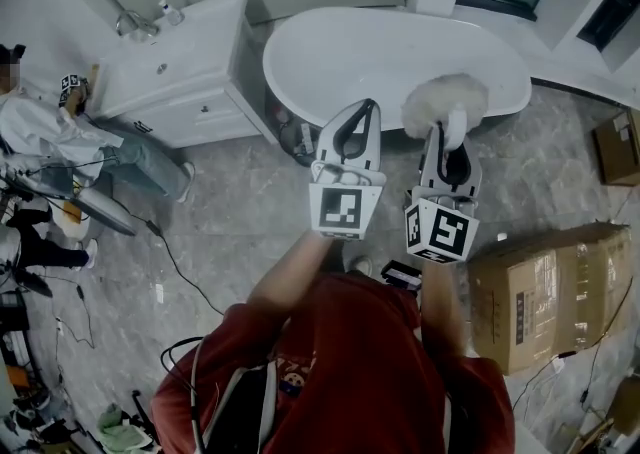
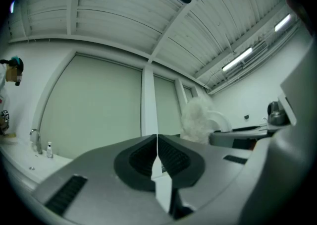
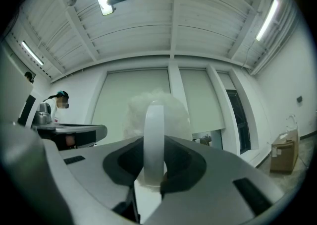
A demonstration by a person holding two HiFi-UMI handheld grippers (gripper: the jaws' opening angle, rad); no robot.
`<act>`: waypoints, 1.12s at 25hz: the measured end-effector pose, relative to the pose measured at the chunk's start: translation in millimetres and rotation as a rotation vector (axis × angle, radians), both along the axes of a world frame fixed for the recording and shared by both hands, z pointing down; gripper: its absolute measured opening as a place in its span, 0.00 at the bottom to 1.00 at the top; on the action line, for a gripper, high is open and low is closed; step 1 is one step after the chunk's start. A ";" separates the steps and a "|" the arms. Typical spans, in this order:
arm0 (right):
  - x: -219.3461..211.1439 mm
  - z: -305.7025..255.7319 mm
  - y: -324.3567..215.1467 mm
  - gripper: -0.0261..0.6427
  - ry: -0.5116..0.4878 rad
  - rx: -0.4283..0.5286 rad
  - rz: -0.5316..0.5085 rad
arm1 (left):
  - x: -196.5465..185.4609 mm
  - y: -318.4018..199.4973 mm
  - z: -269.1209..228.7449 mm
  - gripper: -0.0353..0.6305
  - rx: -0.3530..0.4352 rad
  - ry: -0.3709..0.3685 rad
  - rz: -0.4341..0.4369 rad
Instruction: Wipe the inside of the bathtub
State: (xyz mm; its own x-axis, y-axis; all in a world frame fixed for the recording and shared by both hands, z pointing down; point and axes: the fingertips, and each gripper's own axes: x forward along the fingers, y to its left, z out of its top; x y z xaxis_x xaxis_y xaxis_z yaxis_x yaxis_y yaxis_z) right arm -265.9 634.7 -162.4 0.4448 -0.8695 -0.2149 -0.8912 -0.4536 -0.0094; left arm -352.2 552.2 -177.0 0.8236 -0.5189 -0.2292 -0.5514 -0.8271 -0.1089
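Note:
The white bathtub (image 1: pixel 330 52) stands ahead of me, beyond both grippers. My right gripper (image 1: pixel 452 130) is shut on the white loop handle (image 3: pixel 154 140) of a fluffy white brush (image 1: pixel 444 102). The brush's tuft (image 3: pixel 156 104) sticks up past the jaws, held in the air over the tub's near rim. My left gripper (image 1: pixel 367 110) is held level beside it, to its left, shut with nothing between the jaws. In the left gripper view the shut jaws (image 2: pixel 157 142) point at the wall, with the brush (image 2: pixel 196 118) to the right.
A white vanity cabinet (image 1: pixel 185 77) with a tap stands left of the tub. A person (image 1: pixel 60 137) sits on the floor at far left among cables. Cardboard boxes (image 1: pixel 545 287) (image 1: pixel 618 147) stand at the right. Grey tiled floor lies between me and the tub.

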 end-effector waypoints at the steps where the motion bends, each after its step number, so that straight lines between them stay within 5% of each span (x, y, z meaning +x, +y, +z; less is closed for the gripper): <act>1: 1.1 0.8 -0.6 0.18 0.001 -0.001 -0.001 | 0.3 -1.0 1.6 0.08 0.002 -0.006 -0.003; 14: 30.3 7.0 -47.7 0.18 0.029 -0.013 -0.003 | 26.2 -47.2 3.5 0.08 -0.019 0.050 -0.016; 28: 92.4 22.2 -187.2 0.18 0.034 -0.056 -0.047 | 87.8 -184.4 20.8 0.08 -0.004 0.015 -0.045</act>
